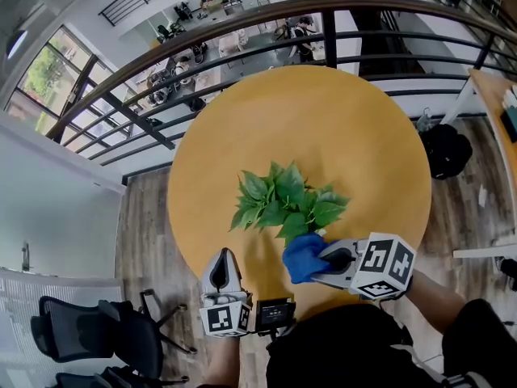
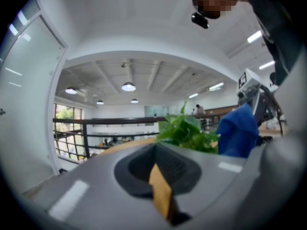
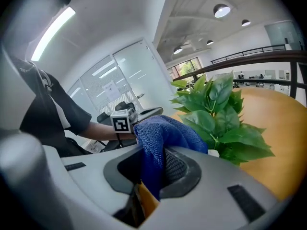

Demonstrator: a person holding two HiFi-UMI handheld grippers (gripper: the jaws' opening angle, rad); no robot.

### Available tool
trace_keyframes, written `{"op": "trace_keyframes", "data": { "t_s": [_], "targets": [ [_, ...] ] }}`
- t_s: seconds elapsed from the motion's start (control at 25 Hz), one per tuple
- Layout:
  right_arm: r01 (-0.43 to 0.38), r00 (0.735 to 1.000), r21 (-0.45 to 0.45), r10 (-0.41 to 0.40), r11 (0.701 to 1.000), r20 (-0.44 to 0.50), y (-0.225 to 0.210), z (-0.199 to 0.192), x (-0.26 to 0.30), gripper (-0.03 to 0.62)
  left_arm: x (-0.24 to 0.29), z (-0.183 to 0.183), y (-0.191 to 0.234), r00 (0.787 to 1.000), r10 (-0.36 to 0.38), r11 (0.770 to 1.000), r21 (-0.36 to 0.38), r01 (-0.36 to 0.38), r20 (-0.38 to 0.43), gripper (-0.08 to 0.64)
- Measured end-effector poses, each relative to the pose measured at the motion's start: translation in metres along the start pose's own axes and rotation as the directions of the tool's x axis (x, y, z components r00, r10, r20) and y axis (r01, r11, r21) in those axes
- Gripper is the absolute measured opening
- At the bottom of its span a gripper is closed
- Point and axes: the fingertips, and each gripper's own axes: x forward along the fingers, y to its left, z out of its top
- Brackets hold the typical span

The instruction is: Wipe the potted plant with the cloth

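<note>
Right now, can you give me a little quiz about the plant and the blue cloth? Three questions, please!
1. Fill the gap: the left tongs are shut and hold ____.
2. Pick one: the blue woven cloth is clamped in A) the left tongs, B) the right tongs, C) neither.
3. True or false: the leafy green potted plant stands on the floor.
Key: 1 nothing. 2 B. 3 false; it stands on the round yellow wooden table.
</note>
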Motion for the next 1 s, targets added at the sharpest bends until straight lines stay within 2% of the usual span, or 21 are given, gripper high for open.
{"op": "trace_keyframes", "data": {
  "t_s": [0.12,0.2,0.36,0.44,0.56,0.64,0.76,0.84,1.0],
  "targets": [
    [-0.013,0.999,-0.019,0.013,1.0,0.03,0.01,0.006,-0.009,0.074,0.002,-0.001,-0.001,1.0,-0.001,1.0,0.0,0.001,-0.004,0.002],
    [-0.009,0.996,-0.024,0.011,1.0,0.09,0.015,0.018,-0.024,0.074,0.002,0.0,-0.002,1.0,-0.002,1.0,0.001,0.002,-0.004,0.002],
    [-0.014,0.963,-0.006,0.015,1.0,0.27,0.02,0.063,-0.067,0.075,0.001,0.001,0.001,1.0,0.003,1.0,0.001,-0.003,0.002,0.002],
    [0.019,0.947,0.021,-0.025,1.0,0.32,0.007,0.077,-0.078,0.074,0.001,0.0,0.002,1.0,0.007,1.0,-0.001,-0.007,0.001,0.002],
    [0.116,0.949,0.068,-0.131,0.991,0.286,-0.024,0.073,-0.066,0.074,0.0,0.0,0.002,1.0,0.007,1.0,0.002,-0.007,0.001,0.002],
    [0.127,0.962,0.084,-0.144,0.988,0.23,-0.033,0.061,-0.045,0.074,0.001,0.002,-0.001,1.0,0.002,1.0,0.006,-0.002,0.005,0.002],
    [0.038,0.986,0.1,-0.054,0.994,0.159,-0.021,0.043,-0.013,0.074,0.005,0.012,-0.005,1.0,-0.008,1.0,0.007,0.008,0.02,0.002],
    [-0.012,0.993,0.079,0.003,0.997,0.122,-0.006,0.035,-0.001,0.074,0.008,0.017,-0.006,0.999,-0.017,1.0,0.007,0.017,0.03,0.002],
    [-0.038,0.994,0.008,0.037,0.999,0.102,0.017,0.035,-0.002,0.074,0.015,0.022,-0.01,0.998,-0.043,0.999,0.016,0.042,0.035,0.002]
  ]
}}
